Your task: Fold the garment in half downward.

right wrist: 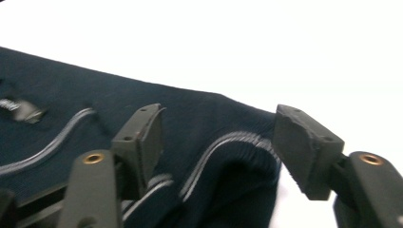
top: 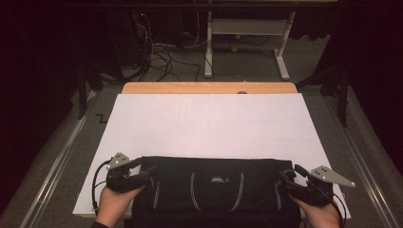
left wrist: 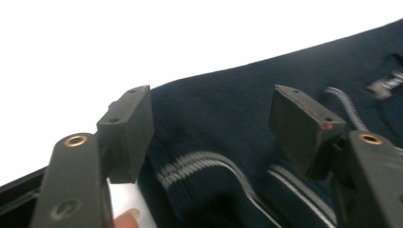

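A dark navy garment point(top: 216, 187) with pale striped trim lies folded flat along the near edge of the white sheet point(top: 209, 123). My left gripper point(top: 145, 173) stands open at the garment's left end, its jaws apart above the cloth point(left wrist: 214, 128) and pressing on nothing. At the right end my right gripper point(top: 285, 178) is open as well. Its jaws straddle a ribbed, striped cuff point(right wrist: 237, 147) without touching it. A hand holds each gripper from below.
The white sheet covers a wooden table point(top: 209, 88), with bare sheet beyond the garment. Past the far edge is carpet with cables point(top: 161, 57) and a white table frame point(top: 244, 33). Metal rails point(top: 52, 166) run along both sides.
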A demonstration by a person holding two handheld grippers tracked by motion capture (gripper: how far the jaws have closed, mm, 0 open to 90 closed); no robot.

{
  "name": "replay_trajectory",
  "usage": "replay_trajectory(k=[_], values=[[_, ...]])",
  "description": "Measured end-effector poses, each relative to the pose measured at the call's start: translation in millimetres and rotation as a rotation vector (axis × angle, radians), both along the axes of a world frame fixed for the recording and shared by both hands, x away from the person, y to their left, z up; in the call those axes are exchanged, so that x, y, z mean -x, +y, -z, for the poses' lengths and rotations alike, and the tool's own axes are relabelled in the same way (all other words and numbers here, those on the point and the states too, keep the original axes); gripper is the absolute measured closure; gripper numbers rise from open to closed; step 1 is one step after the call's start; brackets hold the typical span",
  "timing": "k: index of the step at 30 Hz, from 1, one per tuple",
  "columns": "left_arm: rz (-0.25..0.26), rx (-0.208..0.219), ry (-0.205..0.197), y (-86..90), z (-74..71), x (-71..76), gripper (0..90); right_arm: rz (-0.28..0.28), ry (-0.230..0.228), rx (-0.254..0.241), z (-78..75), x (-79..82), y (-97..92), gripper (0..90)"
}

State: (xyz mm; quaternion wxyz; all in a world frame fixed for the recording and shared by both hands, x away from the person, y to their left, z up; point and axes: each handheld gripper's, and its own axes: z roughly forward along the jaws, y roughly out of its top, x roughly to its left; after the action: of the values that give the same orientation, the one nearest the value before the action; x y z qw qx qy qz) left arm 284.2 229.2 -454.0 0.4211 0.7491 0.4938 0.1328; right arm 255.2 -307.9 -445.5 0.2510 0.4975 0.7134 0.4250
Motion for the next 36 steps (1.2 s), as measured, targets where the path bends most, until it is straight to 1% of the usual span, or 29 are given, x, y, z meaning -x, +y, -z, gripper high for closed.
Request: replay_trajectory(k=[1,3,4,5,6,8,10,11,12,14,15,16,17,19,22,27,28,31,34,36], values=[[-0.016,0.0,0.012,1.2,1.5,-5.8,26.8,0.012,0.006,-0.001,0.4,-5.1,-0.6,32.8],[-0.047,0.015,0.038,4.5,4.6,-17.6,24.3,0.036,0.003,0.021,1.0,-15.6,-0.3,32.2],[-0.059,0.02,0.047,6.1,6.2,-22.8,24.3,0.043,0.007,0.02,1.6,-21.1,-0.5,31.9],[-0.067,0.014,0.059,6.9,7.6,-27.4,24.3,0.053,0.017,0.016,2.7,-26.6,-0.8,31.8],[-0.074,0.0,0.074,6.8,9.4,-31.1,24.3,0.064,0.025,0.022,4.6,-32.2,-1.5,31.9],[-0.071,-0.038,0.104,4.6,13.9,-35.0,24.4,0.082,0.069,0.023,9.8,-42.6,-3.3,31.6],[-0.049,-0.065,0.123,1.2,18.2,-34.6,24.4,0.084,0.111,0.021,15.6,-49.3,-4.6,31.5],[-0.042,-0.076,0.126,0.0,19.2,-33.4,24.4,0.076,0.131,0.03,18.6,-51.0,-4.8,31.5],[-0.037,-0.085,0.129,-1.1,19.6,-31.9,24.5,0.068,0.148,0.041,20.9,-50.8,-4.2,31.9],[-0.024,-0.11,0.135,-4.1,21.0,-28.7,25.4,0.052,0.176,0.088,24.0,-48.2,-2.2,32.5],[-0.021,-0.132,0.128,-6.2,22.2,-26.5,25.4,0.049,0.181,0.104,25.2,-46.3,-1.2,33.2],[-0.018,-0.163,0.117,-8.1,22.4,-24.1,26.8,0.047,0.177,0.112,25.1,-44.3,-1.2,35.2],[-0.01,-0.179,0.114,-9.3,22.2,-22.3,29.0,0.04,0.174,0.116,25.1,-42.2,-1.3,37.9],[-0.009,-0.18,0.111,-10.5,22.1,-18.6,32.2,0.028,0.165,0.12,25.4,-37.8,-1.1,43.8],[0.001,-0.167,0.102,-10.7,23.0,-14.4,37.8,0.017,0.168,0.116,25.1,-32.8,-0.2,50.9],[0.018,-0.145,0.103,-8.8,23.6,-13.8,45.3,-0.018,0.173,0.105,24.7,-30.5,0.5,66.1],[0.022,-0.136,0.103,-8.6,23.9,-13.5,48.1,-0.028,0.176,0.102,24.6,-30.6,1.0,68.7],[0.029,-0.121,0.105,-7.9,24.2,-13.1,55.2,-0.048,0.18,0.093,24.8,-31.0,1.3,74.7],[0.043,-0.104,0.104,-7.2,25.0,-13.0,60.6,-0.061,0.184,0.077,25.2,-31.3,0.4,77.4],[0.052,-0.087,0.103,-7.5,25.7,-12.7,66.4,-0.069,0.178,0.08,25.5,-31.2,0.2,78.9]])
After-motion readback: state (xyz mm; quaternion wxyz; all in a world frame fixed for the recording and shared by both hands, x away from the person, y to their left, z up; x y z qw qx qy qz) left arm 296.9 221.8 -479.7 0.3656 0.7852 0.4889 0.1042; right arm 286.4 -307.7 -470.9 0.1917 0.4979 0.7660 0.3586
